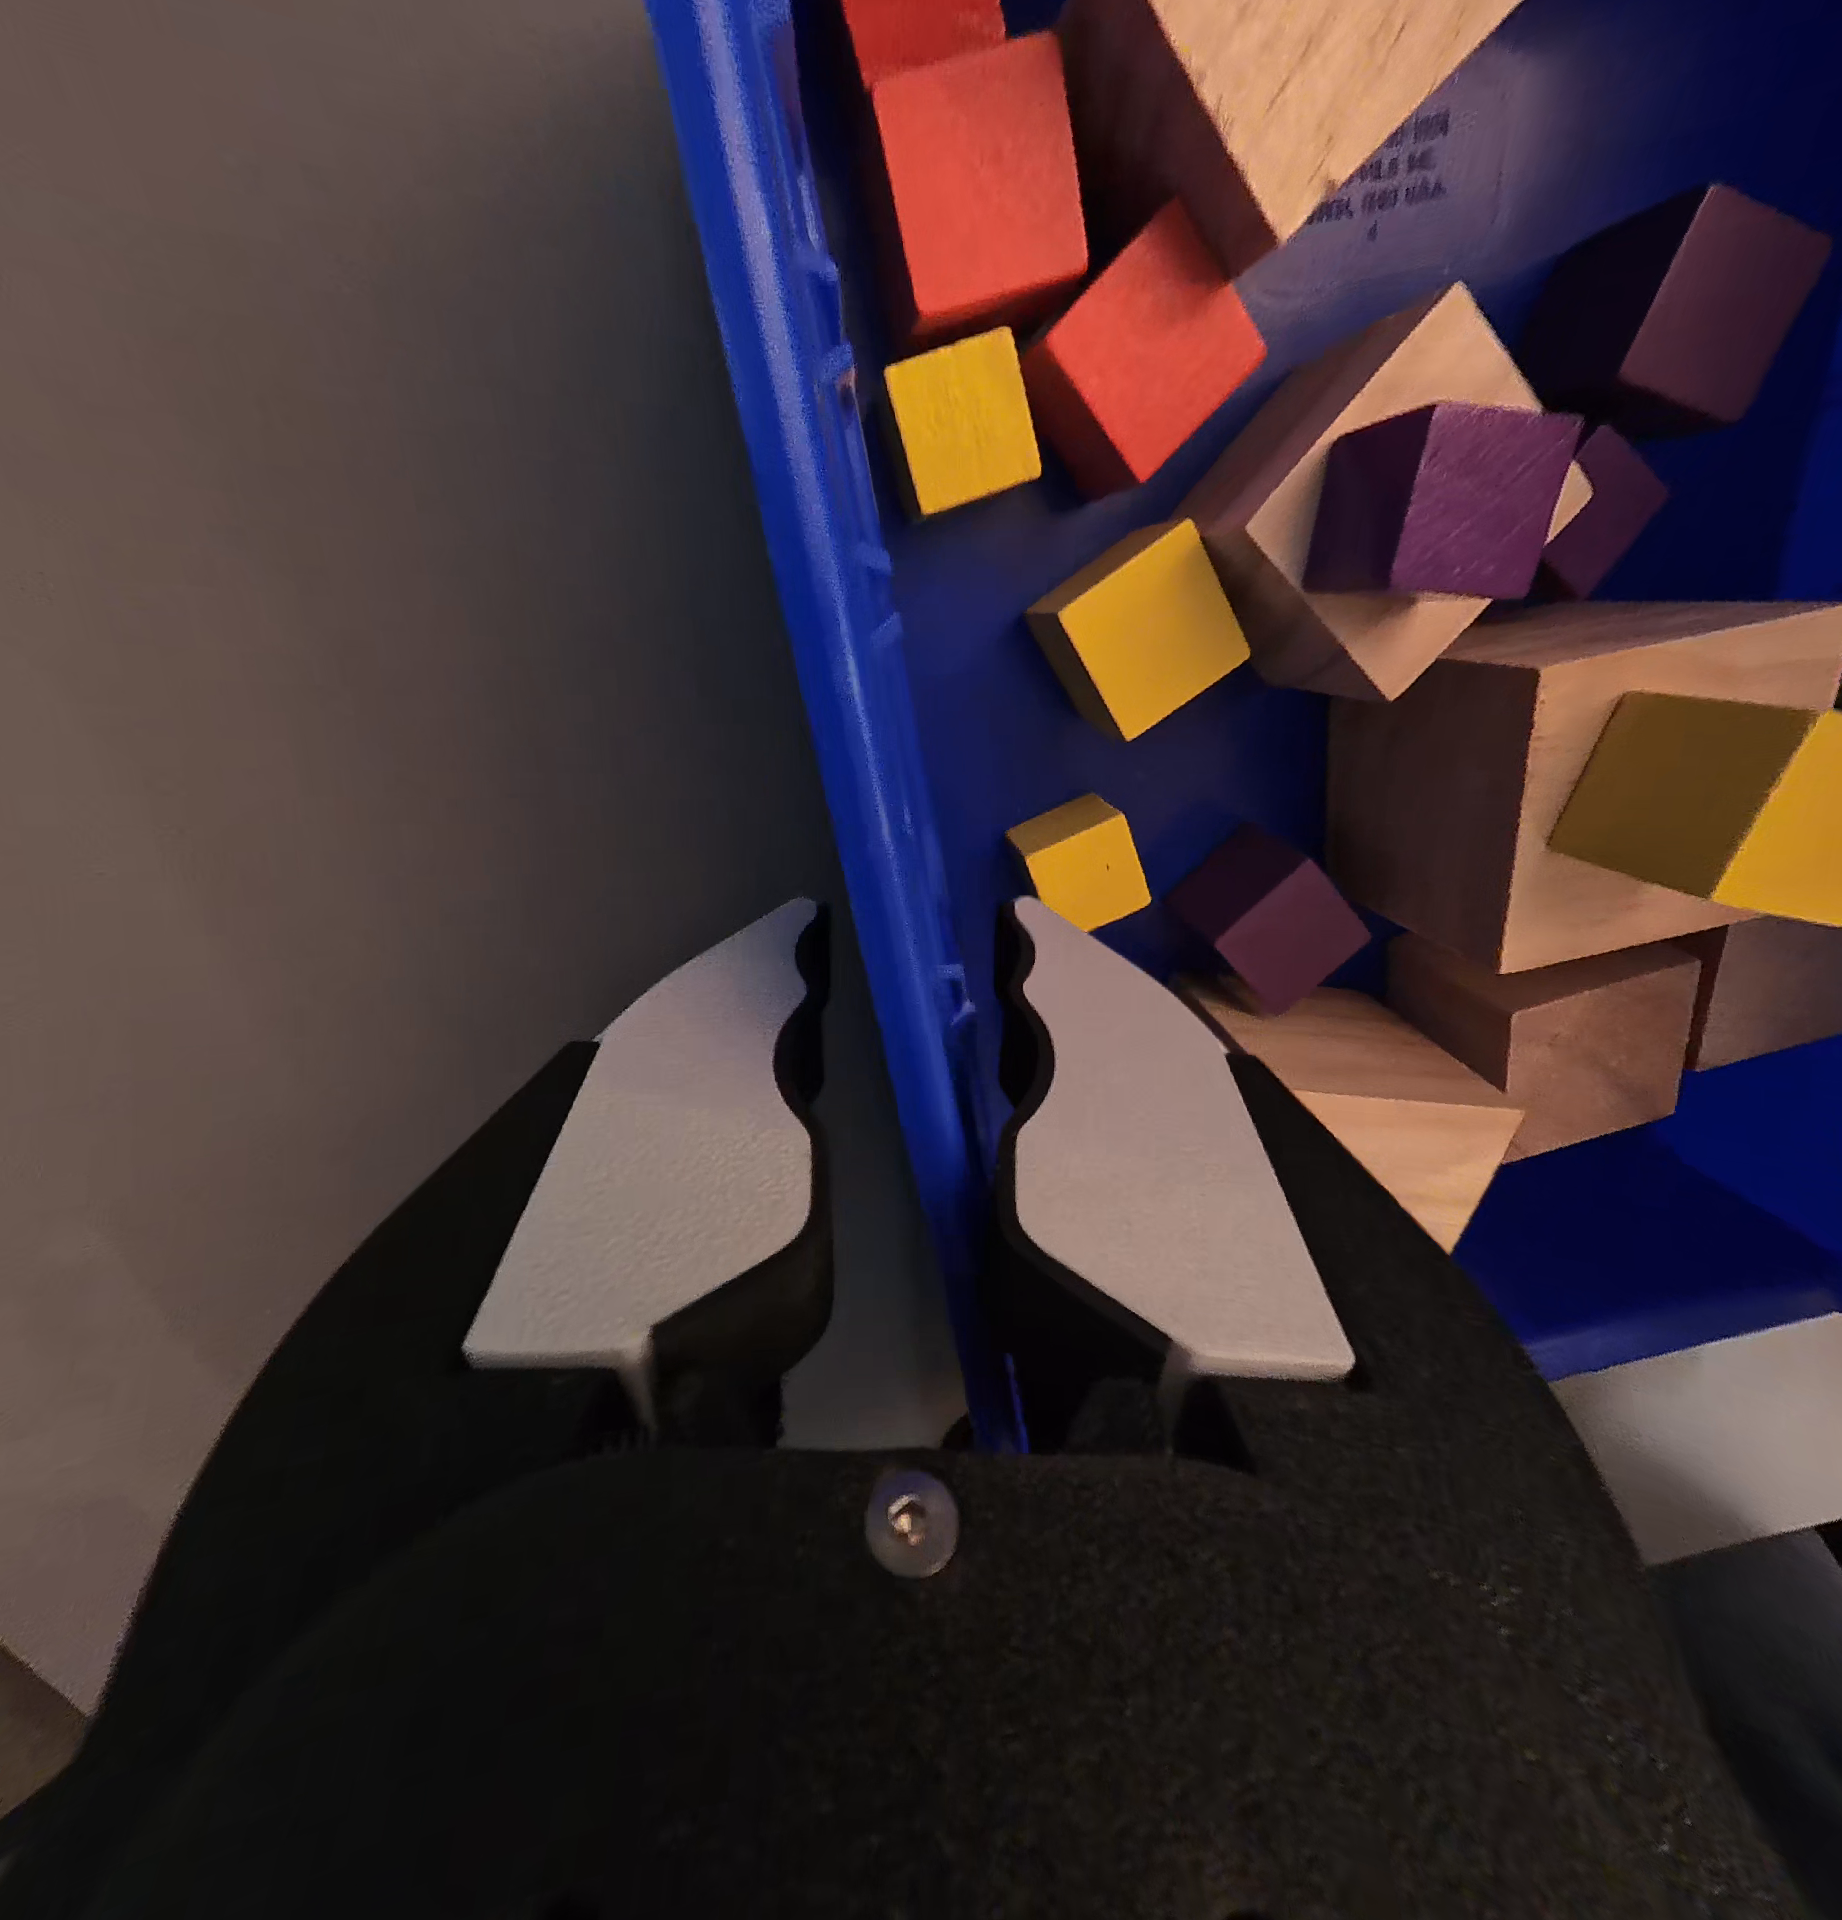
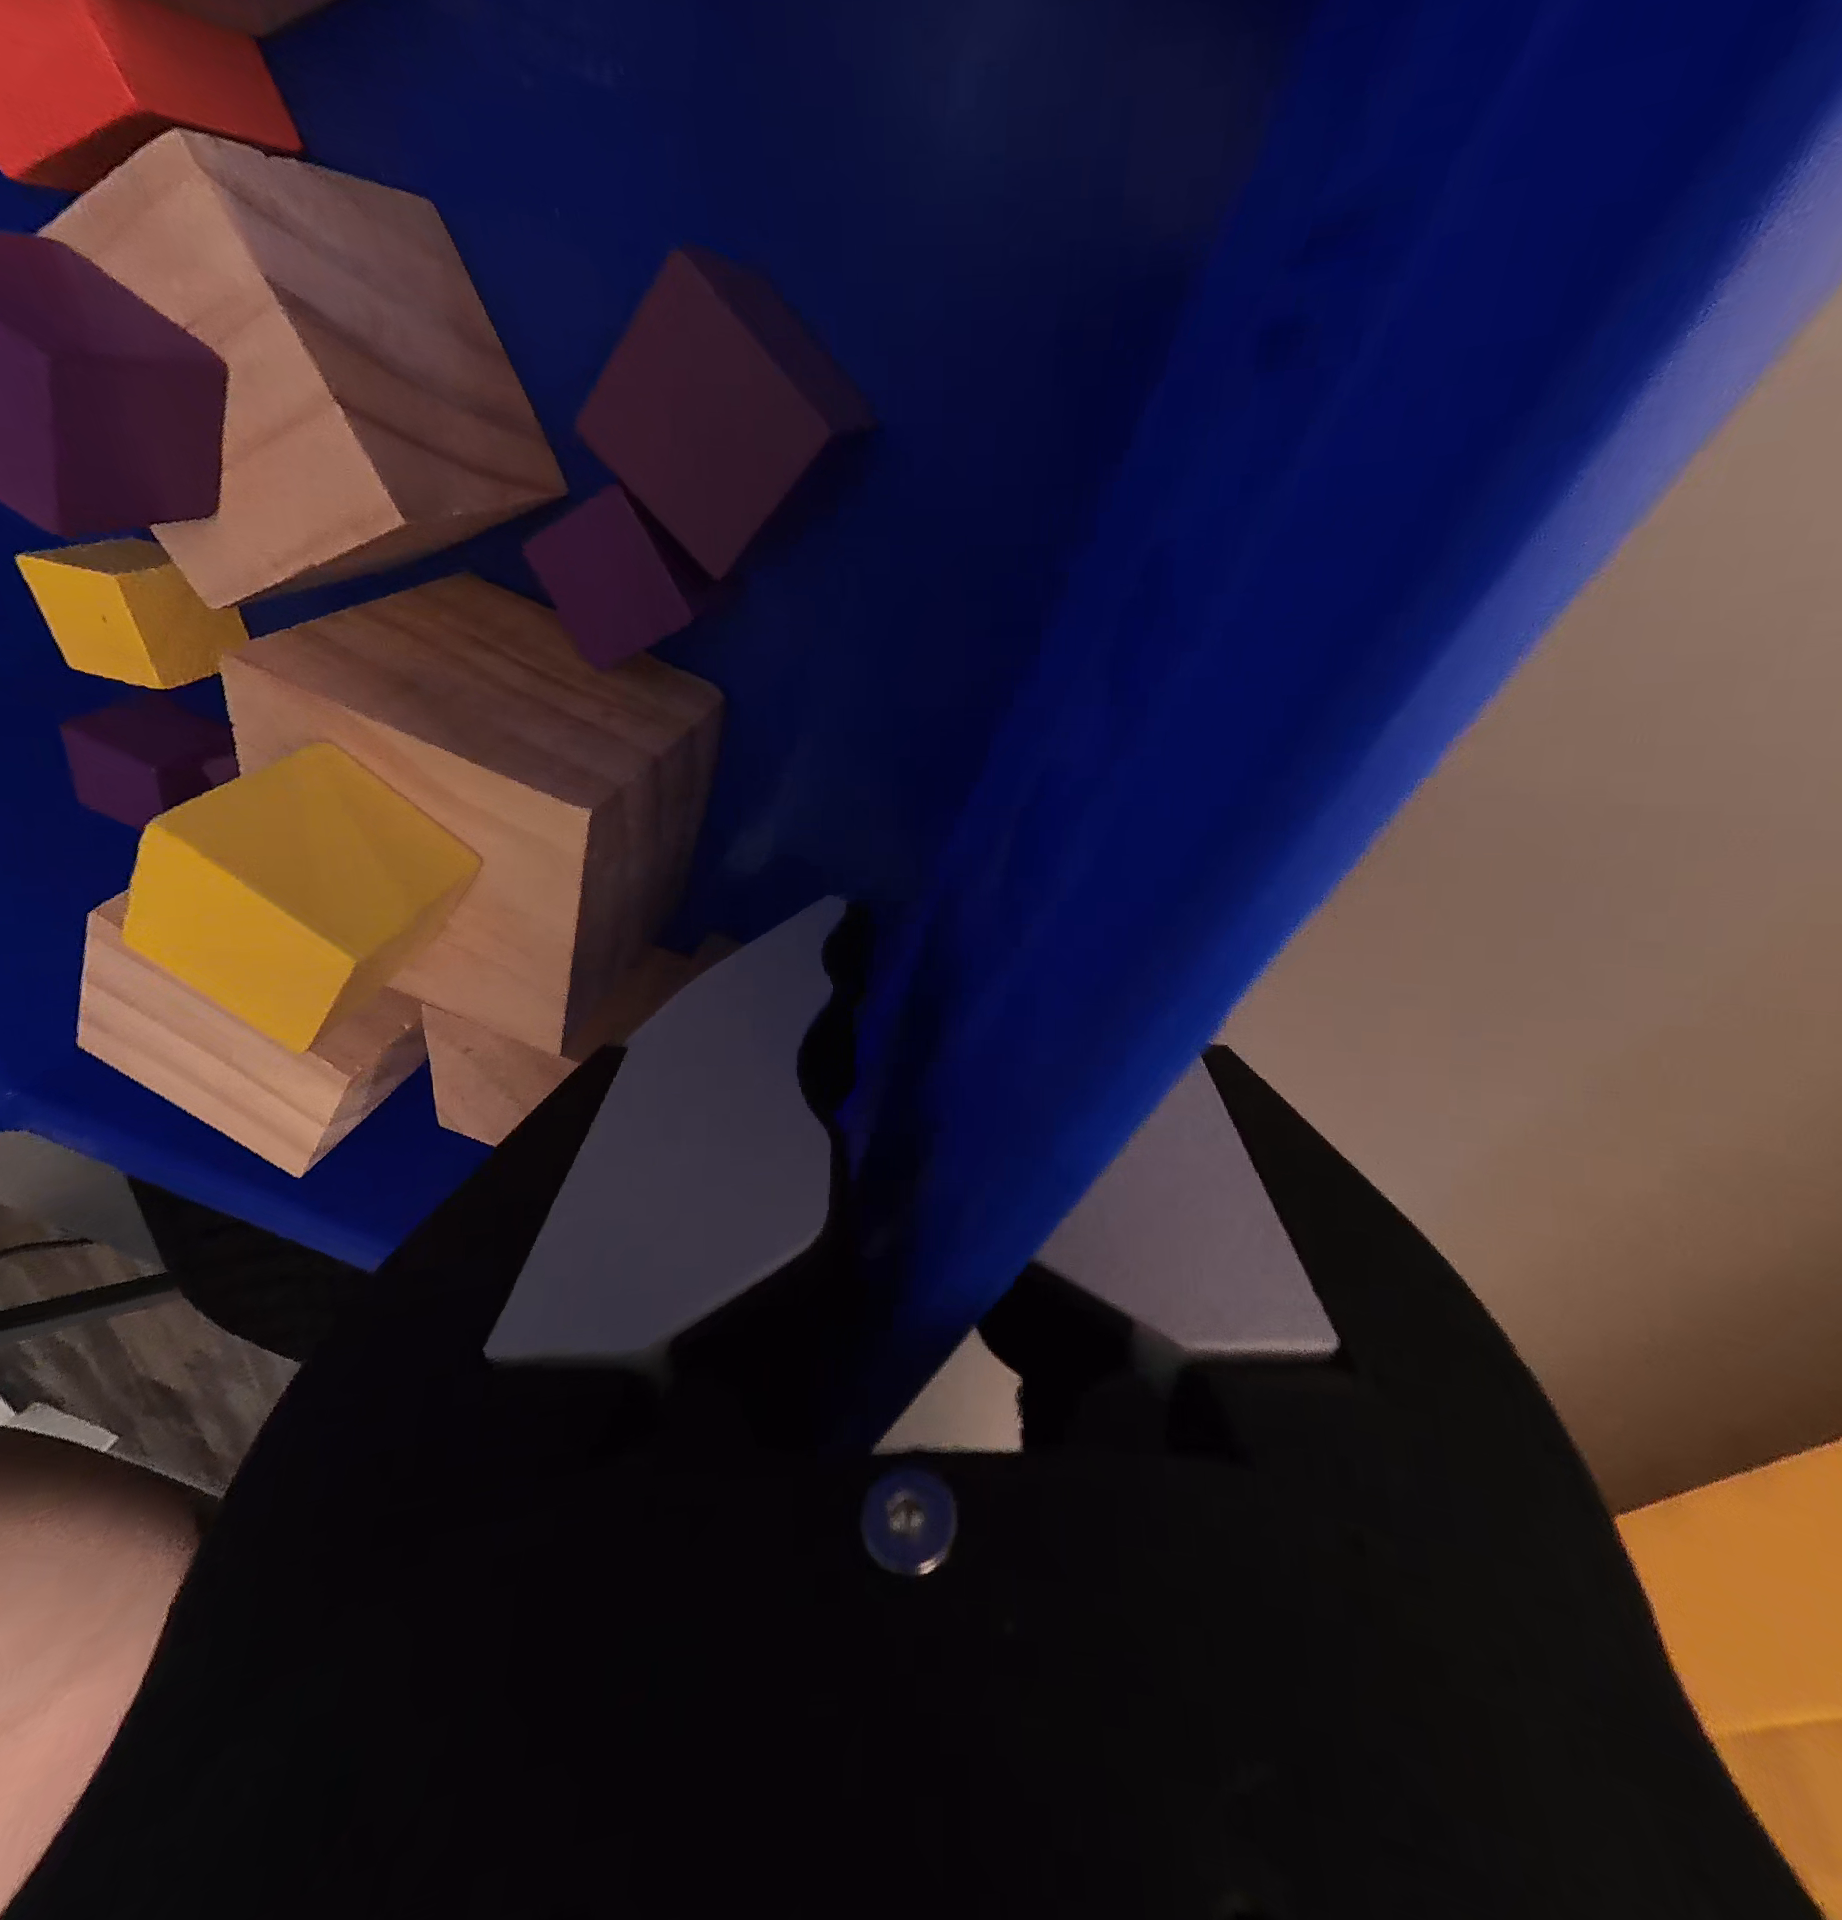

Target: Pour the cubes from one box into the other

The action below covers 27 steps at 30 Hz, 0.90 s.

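A blue plastic box (image 1: 1187,665) is tipped, and both grippers hold it by opposite walls. My left gripper (image 1: 912,920) is shut on its ribbed side wall (image 1: 844,582), one finger on each side. My right gripper (image 2: 912,914) is shut on the other wall (image 2: 1260,623), which hides the outer finger's tip. Inside, loose cubes lie tumbled and partly blurred: red cubes (image 1: 984,187), yellow cubes (image 1: 1140,623), purple cubes (image 1: 1468,499) and larger plain wooden blocks (image 1: 1468,810). They also show in the right wrist view, among them a yellow cube (image 2: 283,883) on a wooden block (image 2: 501,758). No second box is in view.
A plain grey surface (image 1: 325,623) fills the left of the left wrist view. A hand (image 2: 44,1662) shows at the lower left of the right wrist view. Above the hand is wood-patterned floor (image 2: 96,1361). An orange surface (image 2: 1779,1662) lies at the lower right.
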Each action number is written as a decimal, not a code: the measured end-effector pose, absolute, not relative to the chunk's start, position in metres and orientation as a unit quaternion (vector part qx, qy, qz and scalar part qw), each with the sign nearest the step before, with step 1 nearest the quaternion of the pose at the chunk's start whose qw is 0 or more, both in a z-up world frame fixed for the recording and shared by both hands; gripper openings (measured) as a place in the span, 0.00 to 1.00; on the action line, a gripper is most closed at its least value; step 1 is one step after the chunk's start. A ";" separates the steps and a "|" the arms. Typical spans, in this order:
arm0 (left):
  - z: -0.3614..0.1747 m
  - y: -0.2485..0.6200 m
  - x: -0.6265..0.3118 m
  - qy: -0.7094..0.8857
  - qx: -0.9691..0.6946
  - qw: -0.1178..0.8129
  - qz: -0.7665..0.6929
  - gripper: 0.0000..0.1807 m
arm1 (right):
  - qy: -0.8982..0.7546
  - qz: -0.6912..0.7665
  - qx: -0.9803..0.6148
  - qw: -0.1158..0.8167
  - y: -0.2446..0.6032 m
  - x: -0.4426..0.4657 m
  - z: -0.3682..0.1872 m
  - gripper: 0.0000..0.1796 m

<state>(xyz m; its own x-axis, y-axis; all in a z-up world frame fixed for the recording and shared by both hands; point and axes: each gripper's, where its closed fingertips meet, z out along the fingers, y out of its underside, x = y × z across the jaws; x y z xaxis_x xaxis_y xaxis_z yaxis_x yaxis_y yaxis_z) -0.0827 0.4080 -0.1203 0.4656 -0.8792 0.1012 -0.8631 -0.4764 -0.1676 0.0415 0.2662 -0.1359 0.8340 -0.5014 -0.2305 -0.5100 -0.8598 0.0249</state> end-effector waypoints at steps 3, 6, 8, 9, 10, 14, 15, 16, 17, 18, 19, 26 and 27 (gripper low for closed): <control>-0.121 0.405 -0.081 0.509 -0.854 0.042 -0.099 0.12 | 0.267 0.123 -0.956 0.023 0.267 0.041 -0.137 0.13; -0.122 0.400 -0.079 0.513 -0.851 0.031 -0.105 0.06 | 0.269 0.130 -0.954 0.028 0.268 0.041 -0.136 0.11; -0.122 0.401 -0.080 0.516 -0.851 0.032 -0.098 0.06 | 0.272 0.132 -0.953 0.032 0.268 0.040 -0.136 0.10; -0.122 0.401 -0.080 0.514 -0.851 0.031 -0.098 0.06 | 0.274 0.133 -0.952 0.033 0.268 0.041 -0.136 0.10; -0.122 0.401 -0.080 0.514 -0.852 0.031 -0.099 0.06 | 0.274 0.132 -0.952 0.034 0.268 0.041 -0.136 0.10; -0.122 0.402 -0.081 0.510 -0.854 0.032 -0.098 0.07 | 0.277 0.119 -0.952 0.042 0.270 0.043 -0.135 0.10; -0.122 0.402 -0.081 0.511 -0.854 0.033 -0.096 0.08 | 0.278 0.120 -0.952 0.044 0.270 0.043 -0.135 0.10; -0.122 0.403 -0.082 0.510 -0.854 0.035 -0.094 0.08 | 0.280 0.122 -0.951 0.046 0.270 0.043 -0.135 0.10; -0.122 0.403 -0.082 0.509 -0.855 0.037 -0.093 0.09 | 0.281 0.125 -0.950 0.048 0.270 0.043 -0.135 0.10; -0.122 0.404 -0.082 0.506 -0.857 0.038 -0.093 0.10 | 0.283 0.126 -0.950 0.050 0.271 0.043 -0.135 0.11; -0.121 0.404 -0.082 0.504 -0.858 0.040 -0.094 0.10 | 0.284 0.124 -0.949 0.053 0.272 0.044 -0.135 0.11; -0.121 0.404 -0.078 0.499 -0.859 0.048 -0.105 0.07 | 0.278 0.113 -0.952 0.058 0.272 0.046 -0.135 0.11; -0.121 0.403 -0.078 0.501 -0.858 0.046 -0.105 0.07 | 0.276 0.113 -0.953 0.058 0.272 0.046 -0.135 0.11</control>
<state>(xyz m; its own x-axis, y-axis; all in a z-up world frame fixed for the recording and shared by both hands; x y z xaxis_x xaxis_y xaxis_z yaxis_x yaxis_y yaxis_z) -0.0784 0.4034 -0.1213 0.4766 -0.8688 0.1345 -0.8494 -0.4945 -0.1842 0.0455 0.2719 -0.1350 0.8220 -0.5134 -0.2466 -0.5394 -0.8407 -0.0481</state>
